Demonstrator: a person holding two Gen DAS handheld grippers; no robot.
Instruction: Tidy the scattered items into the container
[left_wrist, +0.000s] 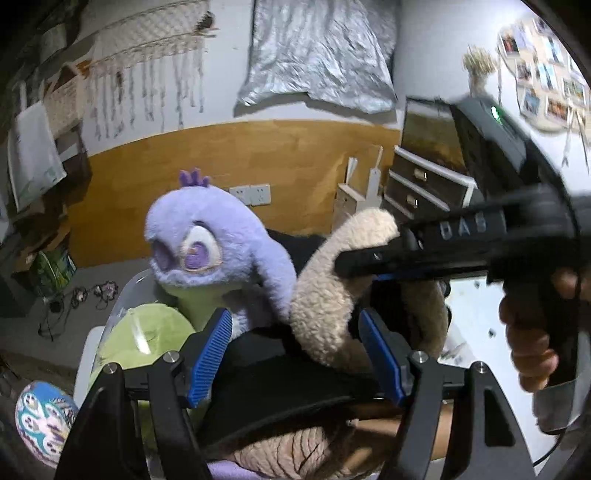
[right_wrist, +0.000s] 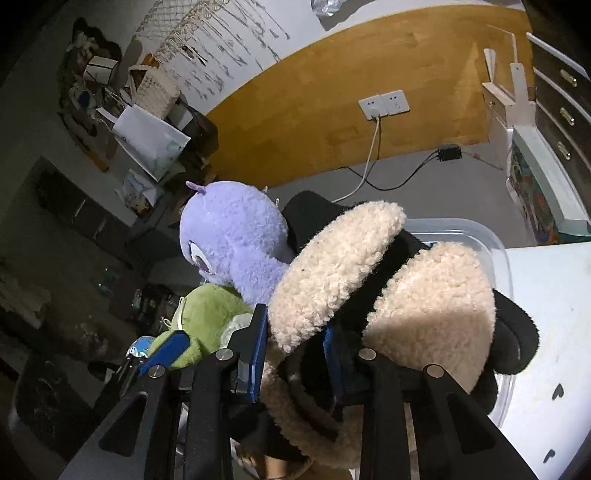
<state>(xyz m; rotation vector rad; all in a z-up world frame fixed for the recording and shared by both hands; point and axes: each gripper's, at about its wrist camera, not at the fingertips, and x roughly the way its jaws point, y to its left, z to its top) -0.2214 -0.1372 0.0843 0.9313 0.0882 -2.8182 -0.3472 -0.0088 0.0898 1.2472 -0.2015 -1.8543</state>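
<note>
The clear plastic container (right_wrist: 495, 251) sits on the white tabletop (right_wrist: 554, 295), piled with a purple plush toy (right_wrist: 236, 229) at the left and fleece-lined black slippers (right_wrist: 428, 314) to its right. The right gripper (right_wrist: 295, 354) is clamped on the near slipper's cream lining. The left gripper (left_wrist: 295, 354) has its blue pads apart around black slipper fabric, seemingly not pinching.

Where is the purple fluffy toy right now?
The purple plush toy sits in the clear container, left of centre in both wrist views, above the green plush and against the cream fleece slippers.
</note>
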